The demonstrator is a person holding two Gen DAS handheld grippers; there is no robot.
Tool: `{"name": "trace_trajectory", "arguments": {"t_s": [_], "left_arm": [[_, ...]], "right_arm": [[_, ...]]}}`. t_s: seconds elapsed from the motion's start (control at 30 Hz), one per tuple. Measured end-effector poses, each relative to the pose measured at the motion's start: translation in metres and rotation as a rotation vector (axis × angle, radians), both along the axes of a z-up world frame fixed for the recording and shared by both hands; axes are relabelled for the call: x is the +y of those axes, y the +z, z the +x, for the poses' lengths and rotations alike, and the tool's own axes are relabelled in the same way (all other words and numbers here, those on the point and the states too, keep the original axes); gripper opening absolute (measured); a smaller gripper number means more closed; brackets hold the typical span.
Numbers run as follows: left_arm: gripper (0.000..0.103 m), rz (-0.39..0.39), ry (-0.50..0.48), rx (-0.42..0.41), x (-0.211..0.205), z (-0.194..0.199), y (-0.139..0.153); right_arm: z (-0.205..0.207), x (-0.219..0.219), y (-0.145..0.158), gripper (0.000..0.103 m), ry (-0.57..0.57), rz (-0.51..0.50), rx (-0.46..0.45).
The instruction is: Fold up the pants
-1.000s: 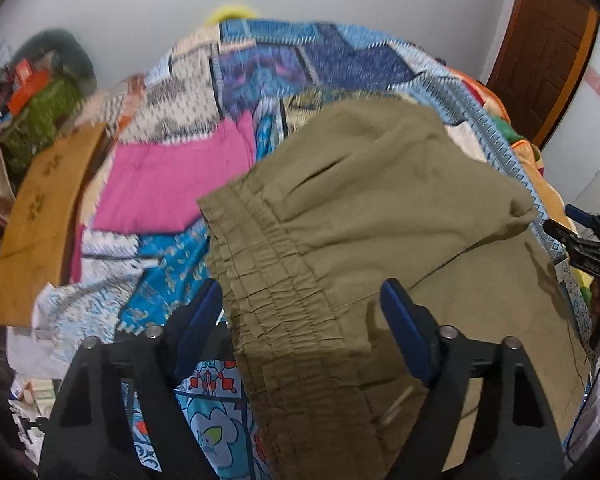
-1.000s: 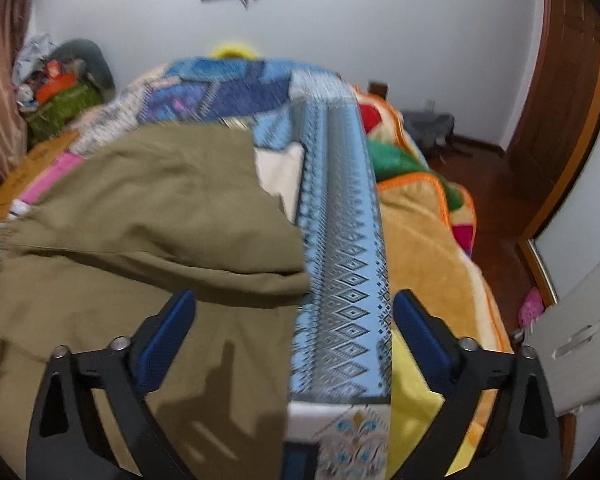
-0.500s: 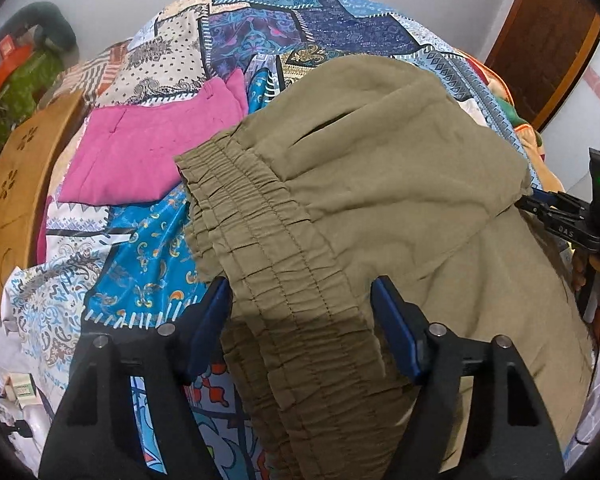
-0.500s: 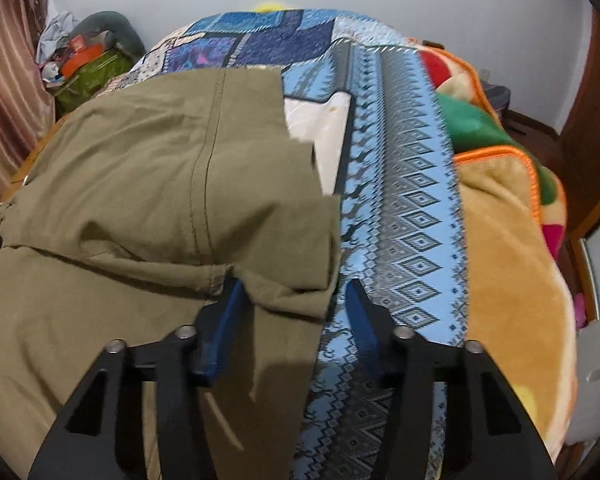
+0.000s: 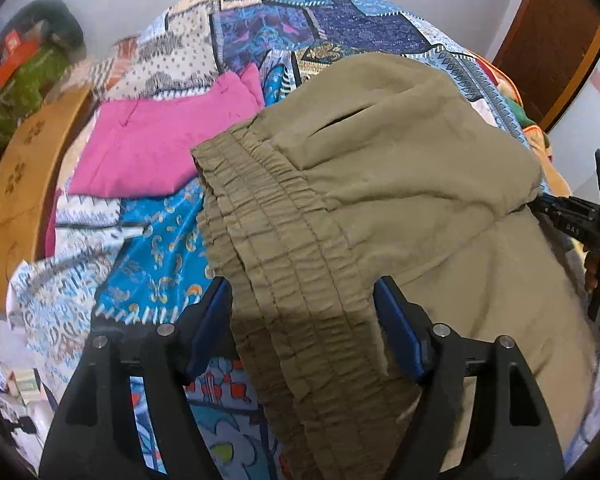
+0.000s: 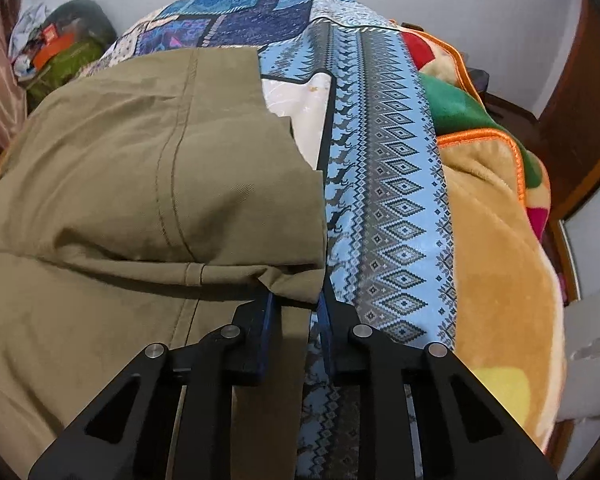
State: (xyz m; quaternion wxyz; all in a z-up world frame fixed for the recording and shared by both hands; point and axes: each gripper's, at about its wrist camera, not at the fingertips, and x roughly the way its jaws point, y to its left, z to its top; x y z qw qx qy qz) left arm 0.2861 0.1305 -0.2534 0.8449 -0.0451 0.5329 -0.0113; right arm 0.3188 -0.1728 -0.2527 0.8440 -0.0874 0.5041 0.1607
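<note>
The pants (image 5: 380, 184) are plain olive-khaki, with seam lines a little darker. The folded garment (image 5: 160, 148) beside them is bright pink. The bedsheet (image 5: 300, 20) is a patchwork of blue, purple and cream prints, and its border (image 6: 392, 184) is light blue with grey diamond shapes. The blanket (image 6: 496, 240) is tan with an orange edge and green, red and yellow patches. Both grippers are black with blue pads (image 5: 396, 332).
</note>
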Motion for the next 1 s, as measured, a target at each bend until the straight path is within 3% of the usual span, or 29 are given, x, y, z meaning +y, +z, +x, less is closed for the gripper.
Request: {"name": "trace_trajectory", "arguments": {"t_s": [0.1, 0.17, 0.23, 0.33, 0.43, 0.6, 0.63, 0.67, 0.7, 0.77, 0.83, 1.0], "left_arm": [[0.075, -0.018, -0.024, 0.007, 0.0, -0.003, 0.008], [0.075, -0.008, -0.028, -0.005, -0.001, -0.004, 0.012], [0.076, -0.009, -0.028, -0.015, -0.001, -0.001, 0.015], [0.077, -0.017, -0.016, -0.01, 0.001, 0.011, 0.014], [0.079, -0.049, -0.01, 0.059, 0.003, 0.029, -0.002], [0.085, -0.053, -0.039, 0.067, -0.004, 0.041, -0.01], [0.085, -0.039, -0.053, 0.057, -0.008, 0.042, -0.009], [0.085, -0.023, -0.06, 0.047, -0.011, 0.042, -0.009], [0.084, 0.0, -0.065, 0.035, -0.014, 0.043, -0.008], [0.072, 0.075, -0.05, -0.009, -0.019, 0.042, -0.004], [0.058, 0.145, -0.038, -0.041, -0.024, 0.044, -0.001], [0.05, 0.222, -0.025, -0.063, -0.024, 0.046, -0.001]], "right_arm": [[-0.007, -0.003, 0.012, 0.029, 0.023, -0.038, -0.005], [-0.013, -0.008, 0.023, 0.056, 0.019, -0.041, -0.05], [-0.021, -0.016, 0.041, 0.065, 0.015, -0.003, -0.123], [-0.016, -0.02, 0.055, 0.065, 0.002, 0.046, -0.163], [0.005, -0.017, 0.053, 0.065, -0.021, 0.066, -0.146], [0.04, -0.003, 0.019, 0.065, 0.003, 0.107, -0.037], [0.041, -0.002, 0.014, 0.061, 0.007, 0.117, -0.019], [0.041, -0.001, 0.009, 0.044, 0.014, 0.134, -0.001], [0.045, 0.001, 0.0, 0.039, 0.022, 0.146, 0.026], [0.038, 0.004, -0.004, 0.034, 0.029, 0.12, -0.007], [0.032, 0.006, -0.003, 0.021, 0.027, 0.062, -0.053], [0.029, 0.005, -0.003, 0.013, 0.014, 0.011, -0.073]]}}
